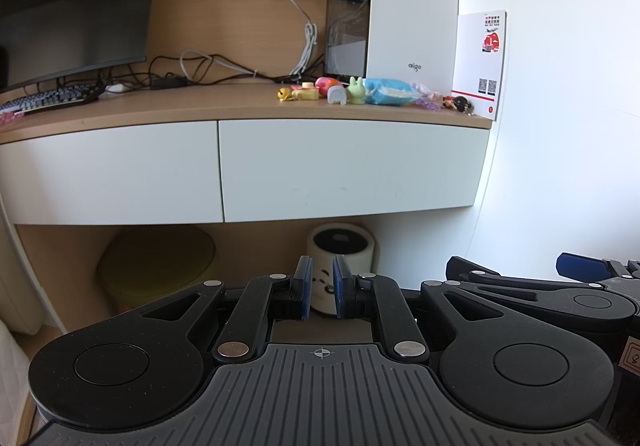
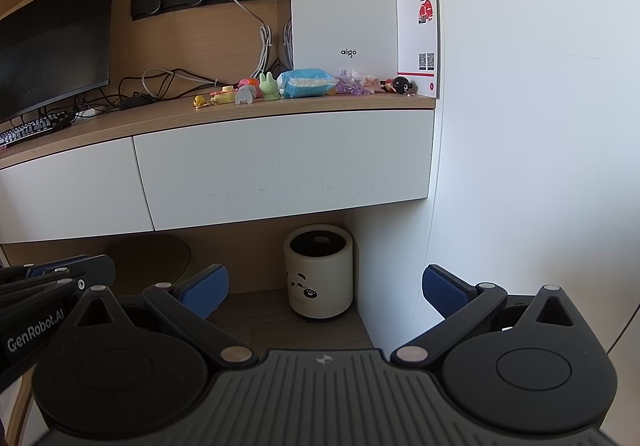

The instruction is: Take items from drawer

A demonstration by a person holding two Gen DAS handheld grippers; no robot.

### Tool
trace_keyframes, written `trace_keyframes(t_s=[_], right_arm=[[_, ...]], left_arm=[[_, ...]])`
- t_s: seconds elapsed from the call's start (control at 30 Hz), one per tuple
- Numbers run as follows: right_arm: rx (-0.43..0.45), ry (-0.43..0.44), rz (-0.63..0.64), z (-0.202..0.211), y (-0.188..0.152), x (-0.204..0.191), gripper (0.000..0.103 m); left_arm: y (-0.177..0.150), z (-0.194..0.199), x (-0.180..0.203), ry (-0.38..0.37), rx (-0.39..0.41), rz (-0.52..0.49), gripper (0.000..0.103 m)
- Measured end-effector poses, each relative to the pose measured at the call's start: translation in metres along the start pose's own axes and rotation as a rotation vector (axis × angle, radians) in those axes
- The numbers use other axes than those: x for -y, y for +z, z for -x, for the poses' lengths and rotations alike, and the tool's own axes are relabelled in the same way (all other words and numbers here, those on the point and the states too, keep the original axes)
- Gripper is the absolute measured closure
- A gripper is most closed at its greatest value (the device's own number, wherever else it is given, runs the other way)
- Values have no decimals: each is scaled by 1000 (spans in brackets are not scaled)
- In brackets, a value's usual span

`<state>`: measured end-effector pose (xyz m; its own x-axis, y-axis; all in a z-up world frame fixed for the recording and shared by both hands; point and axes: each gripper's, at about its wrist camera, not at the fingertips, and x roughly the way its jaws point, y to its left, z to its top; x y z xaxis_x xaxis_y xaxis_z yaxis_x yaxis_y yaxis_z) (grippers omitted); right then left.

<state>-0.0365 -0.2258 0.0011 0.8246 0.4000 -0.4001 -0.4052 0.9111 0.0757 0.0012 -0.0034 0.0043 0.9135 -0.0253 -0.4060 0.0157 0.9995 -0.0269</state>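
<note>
- Left wrist: left hand-held gripper (image 1: pixel 321 288) low in front of bench (image 1: pixel 160 107), pads nearly together, a narrow gap, nothing pinched.
- Right drawer (image 1: pixel 352 165) closed, above and well ahead of the fingertips; toys (image 1: pixel 348 89) lined up on bench above it.
- Right wrist: right hand-held gripper (image 2: pixel 325 288) spread wide, empty.
- Drawer (image 2: pixel 288 165) closed, up ahead, well apart; bin (image 2: pixel 319 272) between the pads on the floor.
</note>
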Motion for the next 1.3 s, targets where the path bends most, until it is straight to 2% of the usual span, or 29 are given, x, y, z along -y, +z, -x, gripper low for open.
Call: trace_keyframes(t_s=[1.3], right_arm=[[0, -2, -2, -1, -3, 2, 0]], left_arm=[[-2, -2, 2, -5, 5, -11, 91]])
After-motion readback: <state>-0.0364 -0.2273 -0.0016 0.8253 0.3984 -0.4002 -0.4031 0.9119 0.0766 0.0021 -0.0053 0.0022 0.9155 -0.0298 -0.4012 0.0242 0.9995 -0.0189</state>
